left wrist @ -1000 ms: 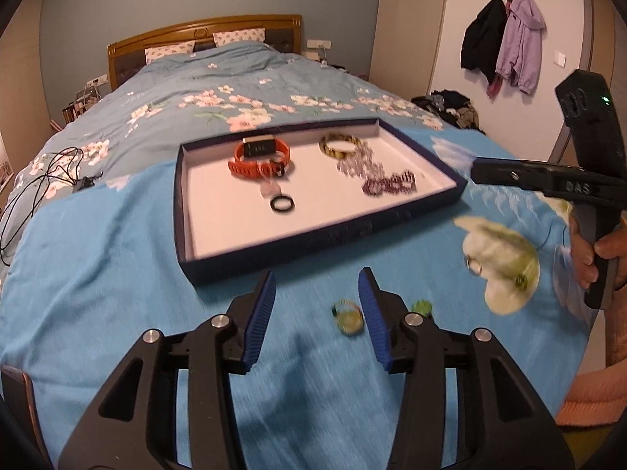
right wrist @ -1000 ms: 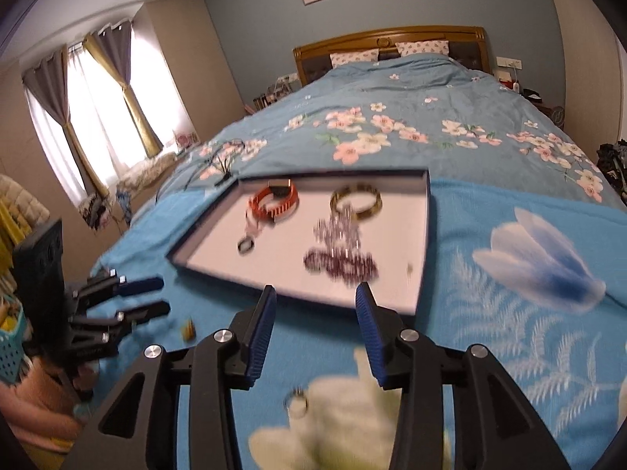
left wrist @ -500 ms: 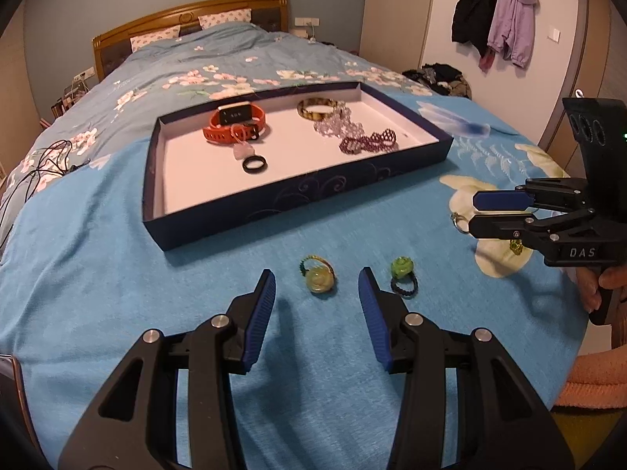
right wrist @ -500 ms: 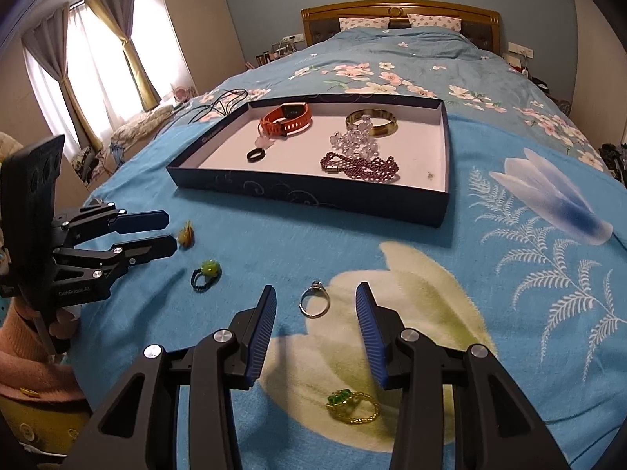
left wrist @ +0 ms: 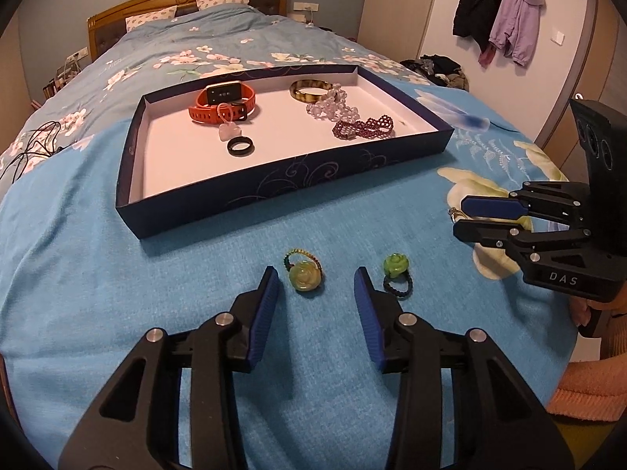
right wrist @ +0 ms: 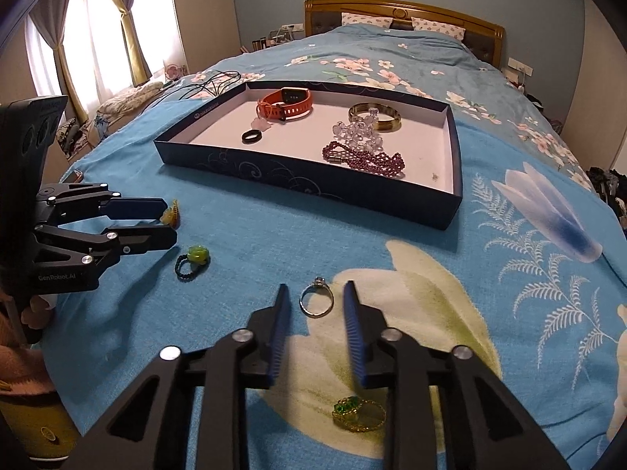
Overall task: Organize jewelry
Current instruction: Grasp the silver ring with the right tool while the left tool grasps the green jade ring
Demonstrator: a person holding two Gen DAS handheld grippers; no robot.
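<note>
Jewelry lies partly in the navy tray (left wrist: 274, 192) and partly loose on the blue bedspread (left wrist: 98, 274). Your left gripper (left wrist: 316, 280) is closing, jaws spread, with the pale jade rose ring (left wrist: 303, 277) between the tips at 12 o'clock, untouched. The green rose ring (left wrist: 395, 268) sits just outside its right finger at 1 o'clock. Your right gripper (right wrist: 315, 293) is closing around the silver ring (right wrist: 316, 302), pads not yet on it. A gold ring with green stones (right wrist: 358, 413) lies beneath that gripper, toward 5 o'clock.
</note>
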